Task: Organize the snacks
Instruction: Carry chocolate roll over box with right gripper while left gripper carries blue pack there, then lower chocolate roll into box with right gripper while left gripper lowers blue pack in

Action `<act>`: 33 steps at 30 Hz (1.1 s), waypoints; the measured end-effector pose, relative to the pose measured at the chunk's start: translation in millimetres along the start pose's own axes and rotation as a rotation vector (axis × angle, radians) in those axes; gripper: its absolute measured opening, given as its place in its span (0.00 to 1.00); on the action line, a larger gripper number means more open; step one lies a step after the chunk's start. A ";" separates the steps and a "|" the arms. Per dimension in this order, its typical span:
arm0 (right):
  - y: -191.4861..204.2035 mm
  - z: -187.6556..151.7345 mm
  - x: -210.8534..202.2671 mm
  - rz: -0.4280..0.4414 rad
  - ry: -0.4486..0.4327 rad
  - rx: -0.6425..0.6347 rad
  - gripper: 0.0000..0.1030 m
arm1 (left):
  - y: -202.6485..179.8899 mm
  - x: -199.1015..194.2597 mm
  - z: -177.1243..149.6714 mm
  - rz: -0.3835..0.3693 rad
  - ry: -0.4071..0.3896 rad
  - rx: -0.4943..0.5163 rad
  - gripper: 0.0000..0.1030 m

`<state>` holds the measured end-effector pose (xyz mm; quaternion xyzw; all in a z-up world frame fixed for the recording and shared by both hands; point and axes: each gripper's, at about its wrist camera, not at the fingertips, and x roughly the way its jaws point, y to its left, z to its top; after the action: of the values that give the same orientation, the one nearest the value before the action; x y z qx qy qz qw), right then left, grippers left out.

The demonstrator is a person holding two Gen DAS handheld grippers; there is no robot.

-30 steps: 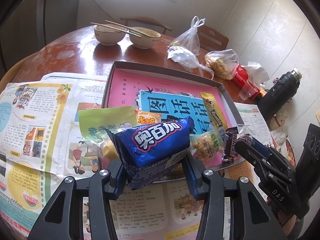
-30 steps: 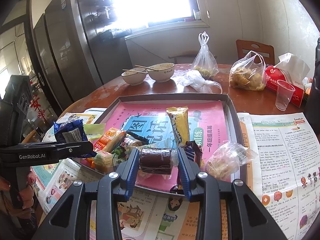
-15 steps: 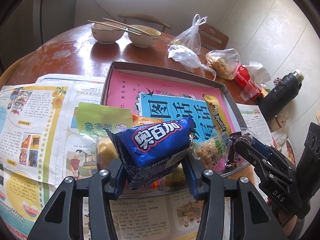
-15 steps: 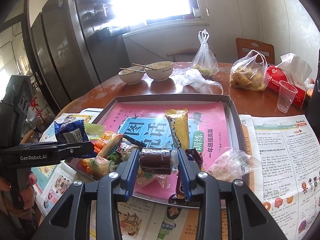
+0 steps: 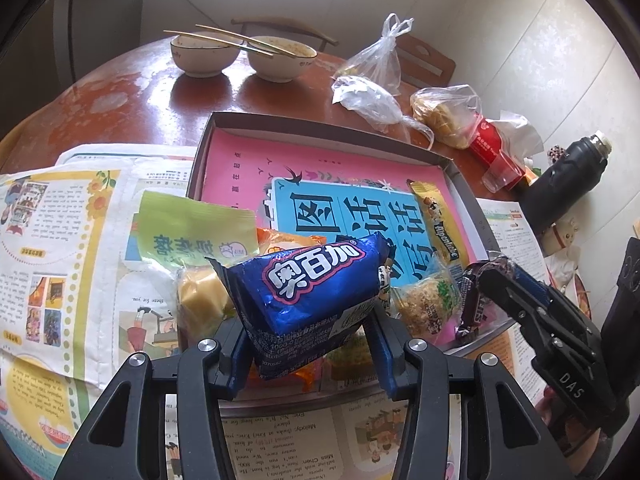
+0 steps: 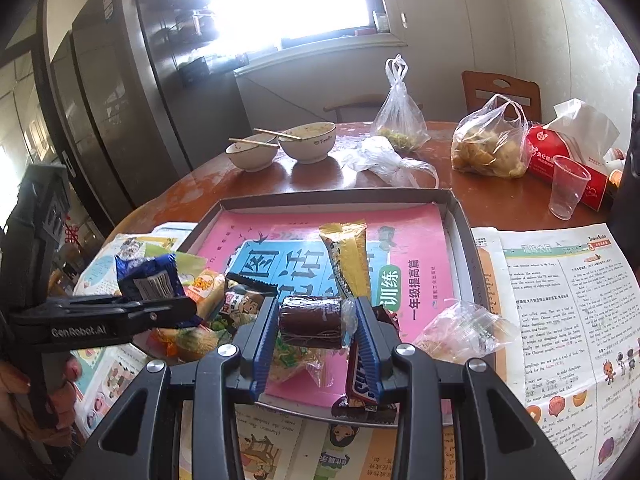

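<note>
My left gripper [image 5: 308, 340] is shut on a blue snack pack [image 5: 312, 284] with white lettering, held above the near left corner of the grey tray [image 5: 320, 128]. My right gripper [image 6: 314, 316] is shut on a dark brown roll in a clear wrapper [image 6: 310, 324], held over the tray's near edge. The tray is lined with a pink and blue booklet. On it lie a yellow bar [image 6: 348, 256], a rice cracker pack [image 5: 428, 300], a chocolate bar [image 6: 360, 380] and several other snacks heaped at its near left. A green packet [image 5: 192, 232] leans over the tray's left rim.
Newspaper [image 5: 52, 220] covers the round wooden table around the tray. Two bowls with chopsticks [image 5: 240, 56] stand at the back. Plastic bags of food [image 5: 444, 116], a red tissue pack [image 6: 560, 160], a clear cup [image 6: 568, 188] and a black flask [image 5: 564, 180] sit at the right.
My left gripper has edged forward and down with the blue pack, closer over the tray's corner. The right gripper has stayed in place with the brown roll.
</note>
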<state>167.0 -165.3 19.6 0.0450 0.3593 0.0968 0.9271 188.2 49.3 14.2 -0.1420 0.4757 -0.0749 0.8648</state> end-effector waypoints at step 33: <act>14.6 -33.0 15.5 0.005 0.097 -0.049 0.37 | -3.2 6.9 2.1 0.018 -0.010 0.028 0.50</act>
<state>153.7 -147.3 -12.7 0.0185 0.4011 0.1101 0.9092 193.6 44.8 10.8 -0.1262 0.4715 -0.0731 0.8697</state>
